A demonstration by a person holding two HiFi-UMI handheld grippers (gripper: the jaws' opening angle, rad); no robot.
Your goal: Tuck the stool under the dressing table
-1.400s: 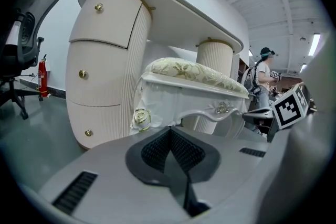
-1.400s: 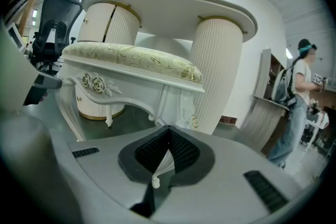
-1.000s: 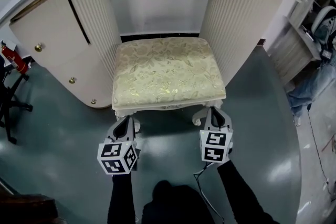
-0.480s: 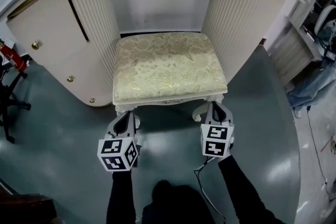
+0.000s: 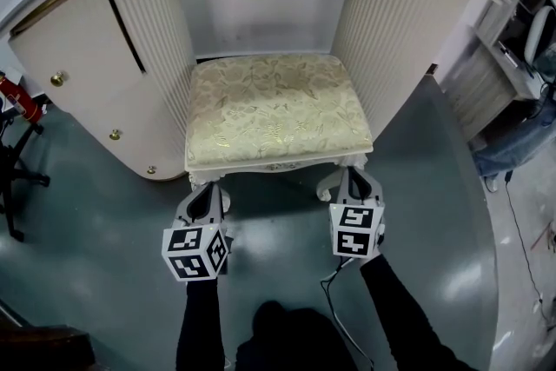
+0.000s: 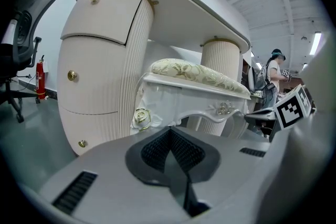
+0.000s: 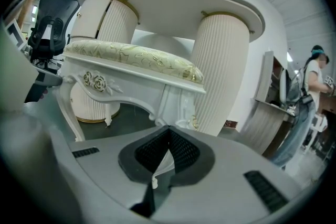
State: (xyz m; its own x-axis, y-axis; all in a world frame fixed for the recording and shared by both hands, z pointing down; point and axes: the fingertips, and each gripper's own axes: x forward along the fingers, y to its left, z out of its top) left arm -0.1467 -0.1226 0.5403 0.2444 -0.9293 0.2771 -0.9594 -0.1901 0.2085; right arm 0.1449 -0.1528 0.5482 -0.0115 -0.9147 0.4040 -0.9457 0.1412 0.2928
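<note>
**Stool in the kneehole, both grippers at its front legs**

The cream-and-gold brocade stool with white carved legs [image 5: 278, 109] stands on the dark grey-green floor [image 5: 95, 213], in the kneehole of the cream dressing table with ribbed, rounded pedestals [image 5: 408, 22]. It sits between the two pedestals, close to each but touching neither as far as the head view shows. The back of the cushion lies near the pale rear panel, and the front rail is about level with the pedestal fronts.

The left gripper [image 5: 208, 197] is low at the stool's front left leg. Its jaws are drawn close on a narrow shaded strip where that leg runs down, so it grips the stool there. The right gripper [image 5: 354, 182] is at the front right leg. Its own view shows a white piece of the leg pinched between the dark ribbed pads, so it is closed on the stool too. Both marker cubes face up towards the head camera, and dark sleeves run back from them.

Small brass knobs [image 5: 57, 79] dot the left pedestal's drawers. A red fire extinguisher [image 5: 22, 100] stands at the far left, well apart from the stool.
</note>
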